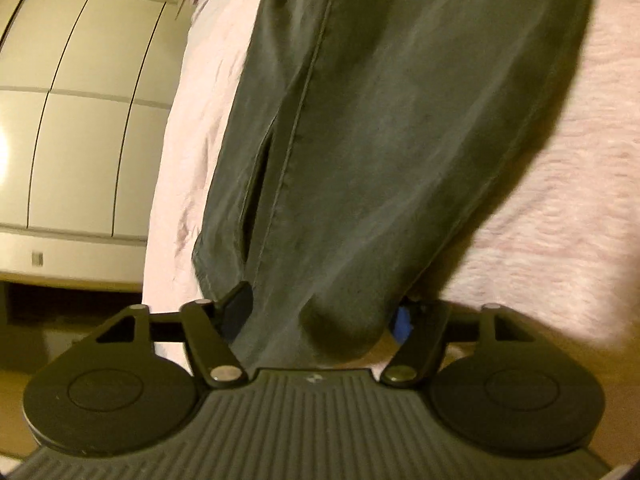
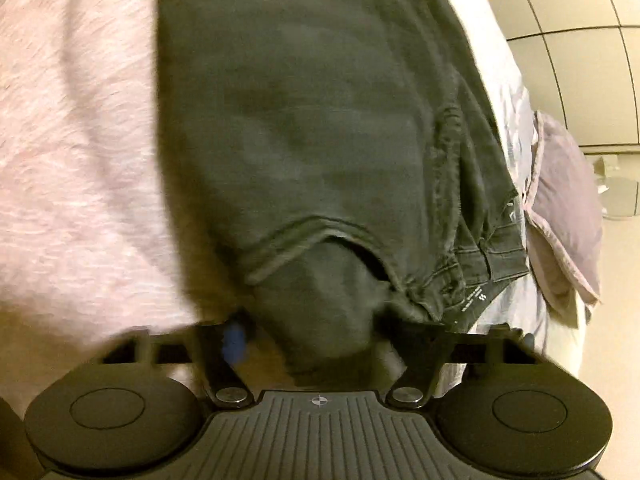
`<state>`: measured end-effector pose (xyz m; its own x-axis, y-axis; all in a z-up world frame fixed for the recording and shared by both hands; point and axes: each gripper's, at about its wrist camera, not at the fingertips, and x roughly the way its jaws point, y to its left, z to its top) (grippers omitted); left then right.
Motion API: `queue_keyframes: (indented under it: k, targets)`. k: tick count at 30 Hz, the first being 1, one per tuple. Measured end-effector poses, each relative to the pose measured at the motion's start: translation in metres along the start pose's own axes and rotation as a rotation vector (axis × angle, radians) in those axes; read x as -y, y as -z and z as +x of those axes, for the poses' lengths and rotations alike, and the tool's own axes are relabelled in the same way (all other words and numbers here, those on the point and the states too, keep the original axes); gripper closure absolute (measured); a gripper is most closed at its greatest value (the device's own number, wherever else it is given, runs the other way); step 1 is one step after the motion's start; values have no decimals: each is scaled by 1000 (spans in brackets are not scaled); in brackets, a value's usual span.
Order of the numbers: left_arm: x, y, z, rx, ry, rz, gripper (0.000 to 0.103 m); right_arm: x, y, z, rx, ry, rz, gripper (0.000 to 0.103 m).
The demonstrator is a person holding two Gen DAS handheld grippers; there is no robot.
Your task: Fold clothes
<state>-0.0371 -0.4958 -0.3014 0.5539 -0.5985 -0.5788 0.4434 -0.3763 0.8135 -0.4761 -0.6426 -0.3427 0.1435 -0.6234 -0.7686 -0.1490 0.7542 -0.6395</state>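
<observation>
Dark grey trousers (image 1: 360,140) fill the space right in front of both cameras, spread over a pink fuzzy blanket (image 1: 560,200). Seen from the left wrist, a fold of the trouser cloth bulges down between the fingers of the left gripper (image 1: 320,312), which stand wide on either side of it; whether they press the cloth cannot be told. That gripper points along the length of the garment, low over it, with a long side seam running away from the left finger (image 1: 238,300). Seen from the right wrist, the right gripper (image 2: 316,336) is likewise low and level, its fingers wide apart with a bunched lobe of the trousers hanging between them; grip is unclear here too, and the frame is blurred. Right of that lobe lies the waistband (image 2: 480,264) with a printed label. Beyond the trousers' right edge sits a mauve pillow (image 2: 568,208), and cream cabinet doors (image 1: 80,120) stand past the blanket.
</observation>
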Motion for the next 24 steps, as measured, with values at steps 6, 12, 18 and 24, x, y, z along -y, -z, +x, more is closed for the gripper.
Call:
queue_keyframes:
  k: [6, 12, 18, 24]
  targets:
    - [-28, 0, -16, -64, 21, -21, 95, 51, 16, -41, 65, -34, 66, 94]
    - [-31, 2, -114, -63, 58, -14, 98, 83, 40, -77, 72, -41, 56, 95]
    - [10, 7, -235, -143, 143, -28, 98, 86, 90, -102, 91, -73, -13, 95]
    - [76, 2, -300, -271, 242, -102, 98, 65, 132, -111, 113, -137, -86, 95]
